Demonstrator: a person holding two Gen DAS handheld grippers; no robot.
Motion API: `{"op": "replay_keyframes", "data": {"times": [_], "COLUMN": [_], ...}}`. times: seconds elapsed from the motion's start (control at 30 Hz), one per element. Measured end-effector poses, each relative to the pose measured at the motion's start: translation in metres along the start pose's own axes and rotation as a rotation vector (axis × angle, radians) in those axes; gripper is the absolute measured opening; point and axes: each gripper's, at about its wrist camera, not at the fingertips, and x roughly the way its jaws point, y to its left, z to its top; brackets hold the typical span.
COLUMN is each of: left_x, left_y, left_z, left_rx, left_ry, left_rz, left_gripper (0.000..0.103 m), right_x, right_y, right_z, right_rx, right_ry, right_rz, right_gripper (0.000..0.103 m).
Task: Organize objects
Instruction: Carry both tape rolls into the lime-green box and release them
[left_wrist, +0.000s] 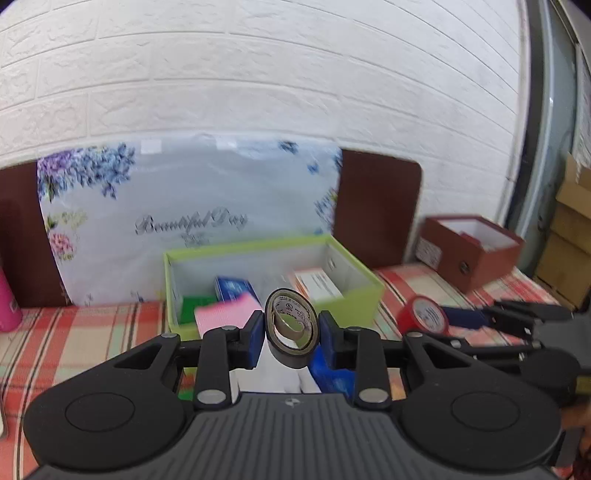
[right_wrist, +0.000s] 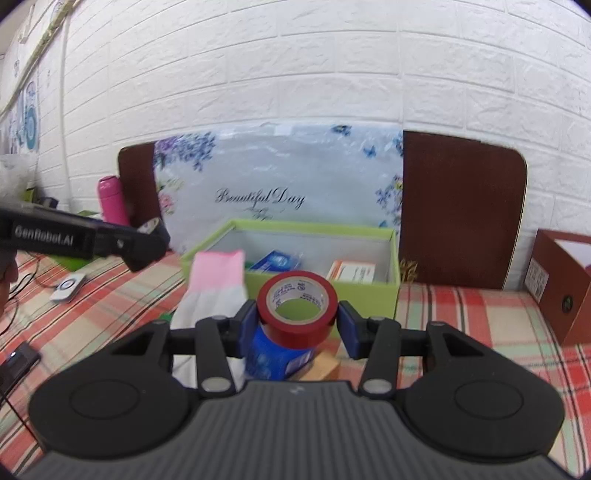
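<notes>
My left gripper (left_wrist: 291, 332) is shut on a black tape roll (left_wrist: 286, 352), held upright above the table in front of a green box (left_wrist: 332, 302). My right gripper (right_wrist: 297, 326) is shut on a red tape roll (right_wrist: 295, 328), also just in front of the green box (right_wrist: 321, 291). The red roll also shows in the left wrist view (left_wrist: 424, 314), to the right of the box. The left gripper with its black roll shows in the right wrist view (right_wrist: 147, 236) at the left. The box holds a blue packet (right_wrist: 277, 262), an orange-and-white carton (right_wrist: 354, 273) and something green (left_wrist: 192, 306).
A pink-and-white pack (right_wrist: 218, 284) and a blue package (right_wrist: 277, 358) lie before the box on the plaid cloth (right_wrist: 461, 321). A brown open box (left_wrist: 472, 251) stands right. A pink bottle (right_wrist: 112, 203), a floral board (right_wrist: 280, 184) and cables with small devices (right_wrist: 68, 288) are around.
</notes>
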Motion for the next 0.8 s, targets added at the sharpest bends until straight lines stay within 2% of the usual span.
{"op": "replay_keyframes", "data": {"times": [0.1,0.27,0.5,0.6,0.63,0.67,0.73,0.8], "left_x": [0.027,0.084,0.138,0.148,0.149,0.151,0.152,0.147], "left_y": [0.015,0.043,0.072,0.078,0.078,0.078,0.076,0.075], "left_z": [0.023,0.042,0.036,0.032,0.031,0.030,0.026,0.022], "left_rx": [-0.031,-0.087,-0.116,-0.120,-0.114,-0.104,-0.088,-0.073], "left_ry": [-0.004,0.065,0.146,0.132,0.120,0.112,0.098,0.068], "left_rz": [0.043,0.082,0.117,0.129,0.137,0.151,0.218,0.262], "left_gripper": [0.033,0.033,0.033,0.033,0.043,0.069,0.093,0.093], "right_x": [0.025,0.075,0.136,0.157,0.163,0.170,0.175,0.169], "right_y": [-0.011,-0.028,-0.039,-0.042,-0.043,-0.044,-0.044,-0.045], "right_z": [0.014,0.028,0.034,0.032,0.031,0.030,0.027,0.025], "right_rx": [0.018,0.034,0.017,0.009,0.004,-0.001,-0.003,-0.003], "right_ry": [-0.012,0.011,0.065,0.090,0.102,0.114,0.111,0.086], "right_rz": [-0.020,-0.073,-0.102,-0.108,-0.109,-0.109,-0.121,-0.112], "right_gripper": [0.046,0.046,0.046,0.046,0.047,0.051,0.081,0.088]}}
